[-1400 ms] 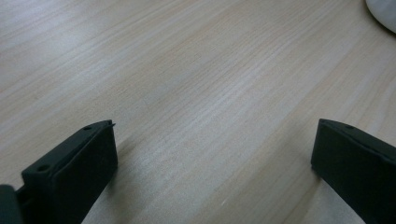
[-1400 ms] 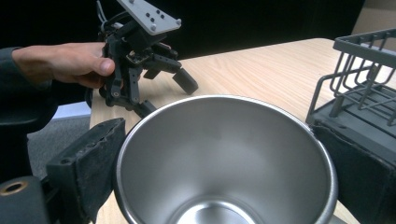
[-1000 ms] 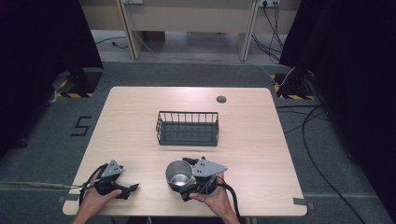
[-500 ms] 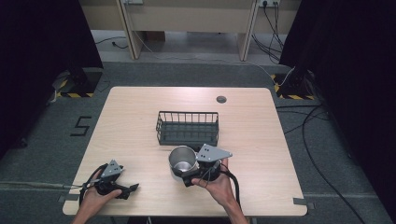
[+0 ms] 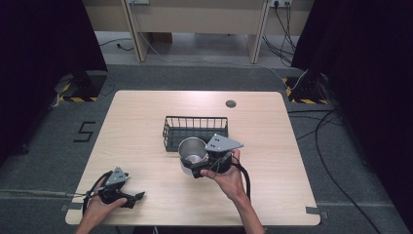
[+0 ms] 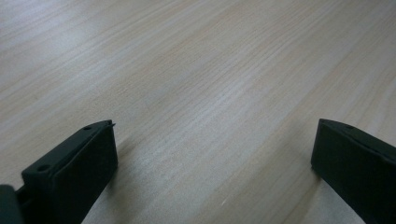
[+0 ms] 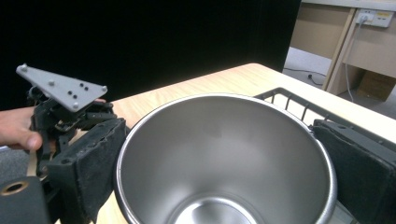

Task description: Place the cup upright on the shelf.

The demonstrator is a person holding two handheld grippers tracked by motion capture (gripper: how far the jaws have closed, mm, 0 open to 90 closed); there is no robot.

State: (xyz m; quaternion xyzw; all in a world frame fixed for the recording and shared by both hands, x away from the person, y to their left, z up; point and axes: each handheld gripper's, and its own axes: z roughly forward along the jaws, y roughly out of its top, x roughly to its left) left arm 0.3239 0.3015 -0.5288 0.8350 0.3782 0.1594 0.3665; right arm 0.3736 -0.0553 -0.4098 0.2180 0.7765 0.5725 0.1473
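Jaws of the right gripper press against opposite sides of the steel cup, one pad on each flank of its rim in the right gripper view, the cup's mouth open upward. Behind the gripper, the right hand wraps the handle, forearm running back toward the table's near edge. Just beyond the cup stands the black wire basket (whether cup and basket touch, I cannot tell). Well apart, at the near corner, the left gripper lies low over the table, jaws spread wide with nothing between them, the left hand curled around it.
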